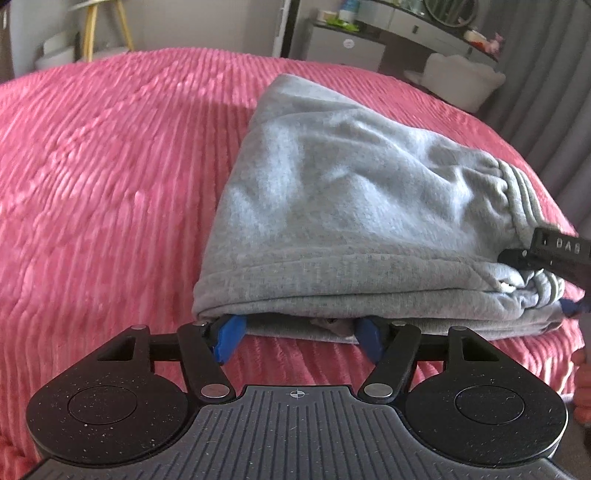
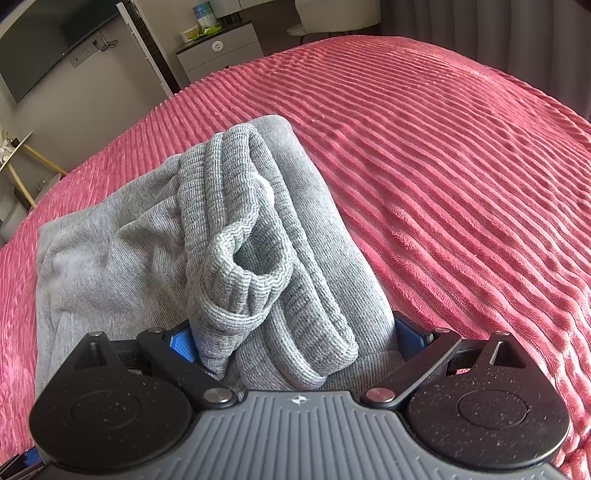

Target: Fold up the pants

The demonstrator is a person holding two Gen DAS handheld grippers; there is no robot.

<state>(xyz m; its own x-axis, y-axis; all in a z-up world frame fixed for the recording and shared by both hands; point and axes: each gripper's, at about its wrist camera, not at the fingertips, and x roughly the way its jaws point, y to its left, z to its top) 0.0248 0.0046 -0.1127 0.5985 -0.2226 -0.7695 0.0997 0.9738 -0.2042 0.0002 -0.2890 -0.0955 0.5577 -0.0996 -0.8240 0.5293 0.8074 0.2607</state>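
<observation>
Grey sweatpants lie folded into a thick bundle on a pink ribbed bedspread. My left gripper is open, its blue fingertips just under the bundle's near edge. The right gripper shows at that bundle's right end, by the ribbed waistband. In the right wrist view the right gripper is open, jaws wide on either side of the bunched waistband and cuffs of the pants, which fill the gap between the blue pads. The fingertips are hidden by cloth.
The bedspread stretches wide around the pants. Beyond the bed stand a grey cabinet, a wall television, a wooden-legged stool, a white chair and grey curtains.
</observation>
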